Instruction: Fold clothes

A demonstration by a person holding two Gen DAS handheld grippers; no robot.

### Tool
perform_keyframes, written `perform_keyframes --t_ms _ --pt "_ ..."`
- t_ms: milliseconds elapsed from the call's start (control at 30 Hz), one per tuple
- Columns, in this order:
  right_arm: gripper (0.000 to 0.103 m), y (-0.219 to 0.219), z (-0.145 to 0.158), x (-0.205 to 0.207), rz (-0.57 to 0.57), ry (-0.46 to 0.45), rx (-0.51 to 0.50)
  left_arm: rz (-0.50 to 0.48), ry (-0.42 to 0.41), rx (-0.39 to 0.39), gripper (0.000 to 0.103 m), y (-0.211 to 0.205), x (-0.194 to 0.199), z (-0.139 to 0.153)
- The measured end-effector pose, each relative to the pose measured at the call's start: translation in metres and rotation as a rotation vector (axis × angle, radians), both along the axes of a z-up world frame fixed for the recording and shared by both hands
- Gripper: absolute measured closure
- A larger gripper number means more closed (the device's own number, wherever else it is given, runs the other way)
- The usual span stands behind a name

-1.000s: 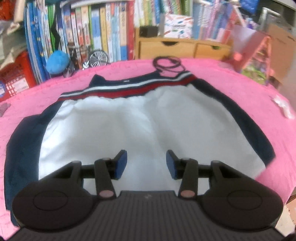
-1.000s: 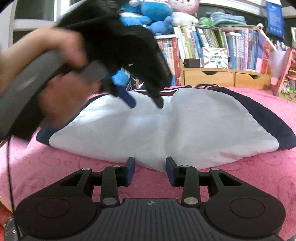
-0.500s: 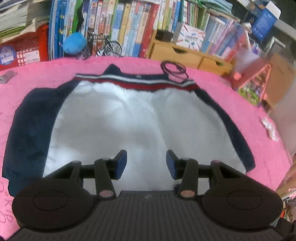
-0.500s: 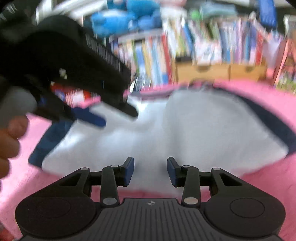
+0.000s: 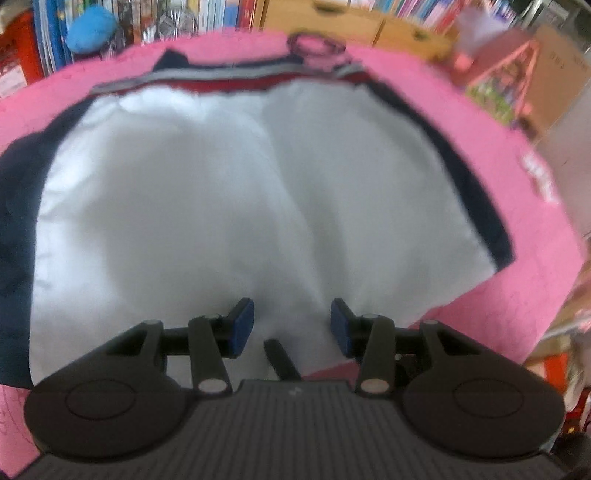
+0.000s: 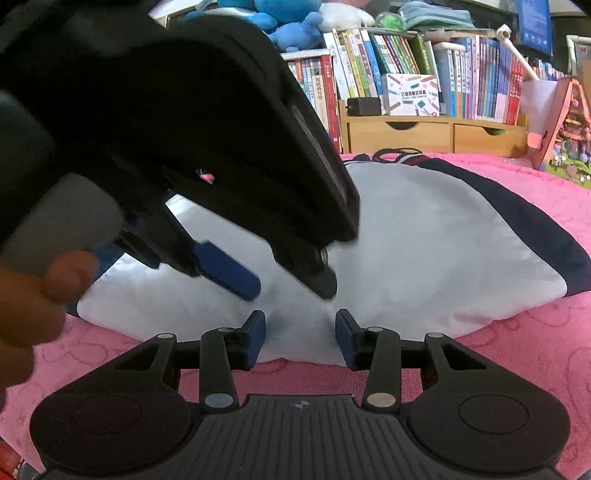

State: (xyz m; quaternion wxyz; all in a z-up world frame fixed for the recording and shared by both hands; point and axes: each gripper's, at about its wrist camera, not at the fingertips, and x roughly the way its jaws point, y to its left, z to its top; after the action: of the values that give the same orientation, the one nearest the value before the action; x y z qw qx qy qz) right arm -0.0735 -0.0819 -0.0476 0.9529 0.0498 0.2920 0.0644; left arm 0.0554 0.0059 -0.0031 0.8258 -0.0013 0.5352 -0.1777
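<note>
Nearest, my two grippers. The left gripper (image 5: 291, 325) hangs tilted steeply down over the near white panel of the garment, jaws parted, nothing between the blue pads. In the right wrist view that same tool (image 6: 291, 284) fills the upper left, one hand (image 6: 33, 291) wrapped on its grey handle. The right gripper (image 6: 300, 341) sits low at the garment's near hem; its jaws have just been opening and stand released, white cloth showing in the gap, the pads not pressing on it.

One pair of shorts (image 5: 229, 192), the task's thing: white front, navy side panels, a waistband striped grey and red at the far edge. It lies flat and spread in the middle of one pink cover (image 5: 517, 280) over what I take for the tabletop.

One black cord coil (image 5: 314, 44) at the waistband's far side; I cannot tell if it touches.

Farther: one wooden drawer unit (image 6: 436, 133) with two drawers, one black box (image 6: 364, 107) on top, one pink toy house (image 6: 557, 125) to the right, one blue ball (image 5: 92, 29).

Farthest: one bookshelf (image 6: 461, 77), books too many to count; blue plush toys (image 6: 291, 22) above, number unclear.
</note>
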Motion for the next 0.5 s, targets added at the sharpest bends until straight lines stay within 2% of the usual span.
perform_keyframes --t_ms 133,267,433,500 --pt "0.06 0.001 -0.001 0.0 0.004 -0.005 -0.008 0.033 -0.009 0.031 0.06 -0.004 0.015 -0.001" --pt "0.06 0.001 -0.002 -0.001 0.007 -0.01 -0.013 0.058 -0.051 0.072 0.06 -0.009 0.046 -0.002" --pt "0.06 0.003 -0.003 -0.005 0.014 -0.022 -0.028 0.11 -0.098 0.123 0.06 -0.025 0.115 -0.003" --pt "0.06 0.002 -0.003 -0.005 0.017 -0.022 -0.024 0.147 -0.127 0.115 0.059 -0.024 0.142 -0.002"
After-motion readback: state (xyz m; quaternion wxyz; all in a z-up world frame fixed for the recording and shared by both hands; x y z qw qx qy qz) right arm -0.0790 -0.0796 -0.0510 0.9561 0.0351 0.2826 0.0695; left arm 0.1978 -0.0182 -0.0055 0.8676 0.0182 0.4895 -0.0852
